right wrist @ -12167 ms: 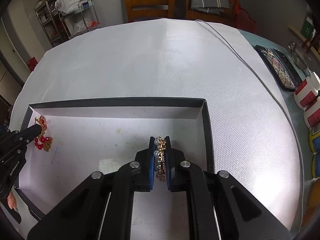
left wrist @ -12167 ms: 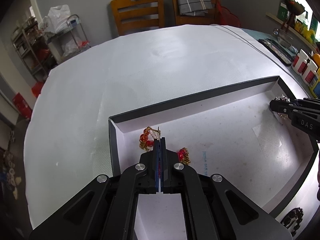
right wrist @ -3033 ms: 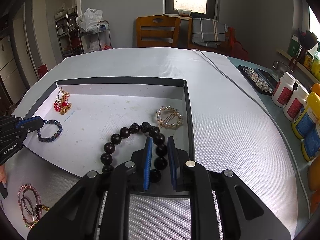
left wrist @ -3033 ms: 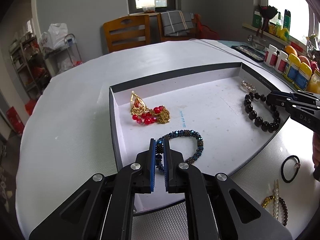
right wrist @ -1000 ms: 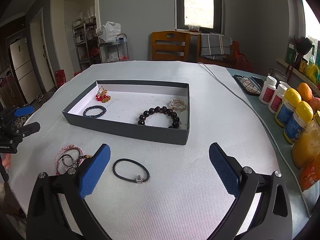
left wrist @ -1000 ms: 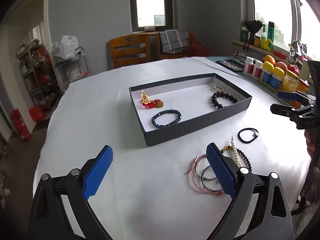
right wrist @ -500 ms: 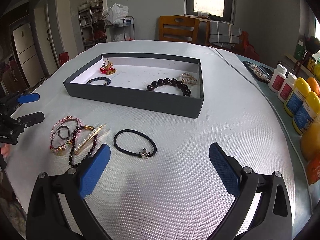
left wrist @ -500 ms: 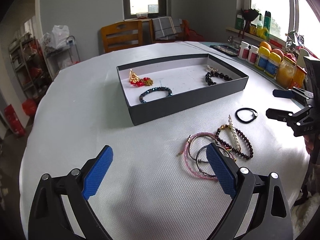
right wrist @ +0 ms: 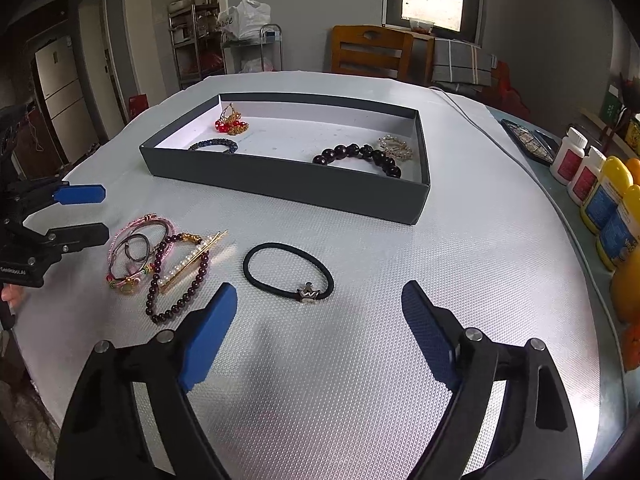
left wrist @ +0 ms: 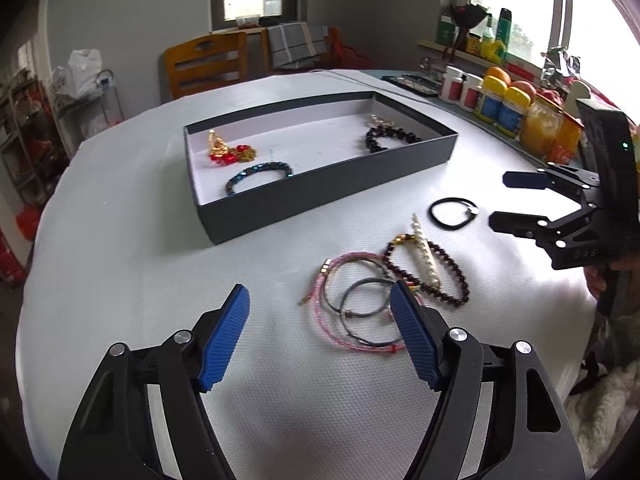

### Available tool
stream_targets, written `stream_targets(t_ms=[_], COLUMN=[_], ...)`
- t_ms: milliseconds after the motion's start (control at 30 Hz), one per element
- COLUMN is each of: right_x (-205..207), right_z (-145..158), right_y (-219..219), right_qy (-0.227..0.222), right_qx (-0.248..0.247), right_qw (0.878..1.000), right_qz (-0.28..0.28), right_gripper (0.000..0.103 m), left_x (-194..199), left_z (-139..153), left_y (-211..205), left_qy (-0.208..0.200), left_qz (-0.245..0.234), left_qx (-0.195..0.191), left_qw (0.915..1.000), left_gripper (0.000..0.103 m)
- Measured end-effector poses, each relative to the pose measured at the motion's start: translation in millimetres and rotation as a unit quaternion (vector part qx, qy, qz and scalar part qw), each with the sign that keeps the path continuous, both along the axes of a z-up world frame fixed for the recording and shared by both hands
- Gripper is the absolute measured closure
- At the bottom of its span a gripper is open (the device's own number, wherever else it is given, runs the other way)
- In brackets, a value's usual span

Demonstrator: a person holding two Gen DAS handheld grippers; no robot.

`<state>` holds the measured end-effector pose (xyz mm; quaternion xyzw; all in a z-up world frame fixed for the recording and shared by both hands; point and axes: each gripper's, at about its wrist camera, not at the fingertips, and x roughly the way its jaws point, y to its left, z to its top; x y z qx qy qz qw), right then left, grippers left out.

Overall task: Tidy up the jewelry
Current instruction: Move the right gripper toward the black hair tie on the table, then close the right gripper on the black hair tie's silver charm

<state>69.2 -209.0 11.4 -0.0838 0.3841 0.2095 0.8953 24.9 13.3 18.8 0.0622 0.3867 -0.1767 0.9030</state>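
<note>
While both grippers hang over the near part of the round table [right wrist: 460, 264], their jaws are closing from a wide spread with nothing between the pads. The left gripper [left wrist: 320, 328] points at a bare patch of white cover, its right pad just beside the tangle of pink and grey cord bracelets [left wrist: 352, 304]. The right gripper [right wrist: 316, 320] frames the black hair tie [right wrist: 288, 270], which lies just ahead of its tips, flat and apart from everything else.

Between the two, the dark red bead bracelet [right wrist: 176, 280] and the pearl hair clip [right wrist: 192, 258] lie across each other, touching the cord bracelets.

Farther back the dark tray [right wrist: 288, 184] stands with its near wall facing the grippers; open cover lies between that wall and the loose pieces. Inside it are the red and gold earrings [right wrist: 230, 120], the blue bead bracelet [right wrist: 214, 145], the black bead bracelet [right wrist: 356, 156] and the gold pearl brooch [right wrist: 396, 146].

Along the table's right edge, bottles [right wrist: 600, 196] and a dark flat case [right wrist: 528, 140] crowd the rim. A cable [right wrist: 480, 128] runs along that side. Chairs [right wrist: 370, 52] stand beyond the far edge.
</note>
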Motion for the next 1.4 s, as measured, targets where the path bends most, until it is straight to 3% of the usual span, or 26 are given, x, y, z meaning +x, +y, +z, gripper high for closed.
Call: stream_targets(t_ms=[200,400,567,1000,1133,1333,1400], right_x=[-3,-3,-1,25,33,27,24], right_z=[0,-1,-4,-7,-14,-15,-15], right_y=[1,3,2,0,4,9,9], right_qy=[0.005,0.007,0.013,0.039,0.055,0.04,0.039], right_qx=[0.009,0.004,0.007,0.03,0.014,-0.029,-0.032], right_qw=[1.0,1.0,1.0,0.998,0.997,0.998,0.998], right_qz=[0.009,0.014,0.011,-0.037,-0.043,-0.041,-0.035], right_gripper=[0.022,0.033,0.047,0.048,0.048,0.049,0.055], left_x=[-3,4,1,-1,0,-2,-2], left_z=[-6,-15,-17,-14,-14,-11,-11], left_y=[-25,-32,-31,-30,-29,-26,-23], left_qy=[0.01,0.017,0.021,0.015,0.014,0.01,0.009], left_qz=[-0.043,-0.044,-0.049,-0.047,-0.048,-0.043,-0.04], left_qx=[0.009,0.022,0.021,0.02,0.021,0.023,0.024], left_qw=[0.999,0.9986,0.9983,0.9986,0.9985,0.9987,0.9988], left_gripper=[0.027,0.037,0.038,0.038,0.038,0.038,0.038])
